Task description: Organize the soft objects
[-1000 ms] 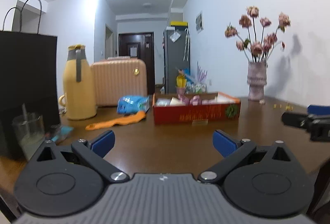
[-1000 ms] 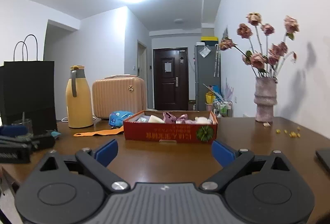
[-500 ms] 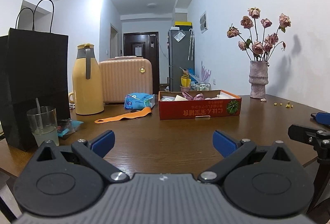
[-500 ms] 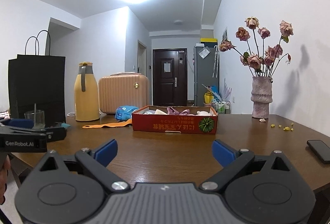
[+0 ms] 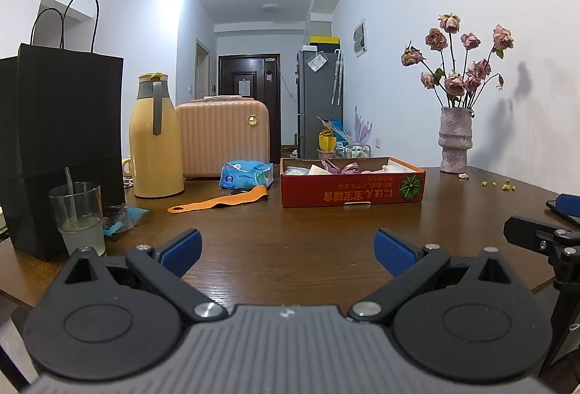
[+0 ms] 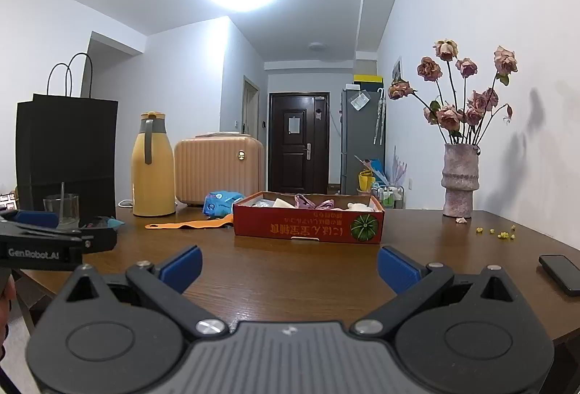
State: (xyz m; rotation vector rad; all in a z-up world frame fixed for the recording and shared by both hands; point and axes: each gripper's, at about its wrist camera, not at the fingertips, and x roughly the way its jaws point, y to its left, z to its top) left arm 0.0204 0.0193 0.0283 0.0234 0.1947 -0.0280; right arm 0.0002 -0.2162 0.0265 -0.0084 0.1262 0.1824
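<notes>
A red cardboard box sits mid-table, holding a pink ribbon and pale soft items. An orange strap lies flat to its left, beside a blue tissue pack. My left gripper is open and empty near the front edge, well short of the box. My right gripper is also open and empty, facing the box from a distance. Each gripper shows at the edge of the other's view.
A black paper bag, a glass with a straw, a yellow thermos and a peach case line the left and back. A vase of dried roses stands at the far right. A phone lies right.
Both grippers have drawn back from the box and risen slightly, so more of the table shows in front. Both stay open and empty.
</notes>
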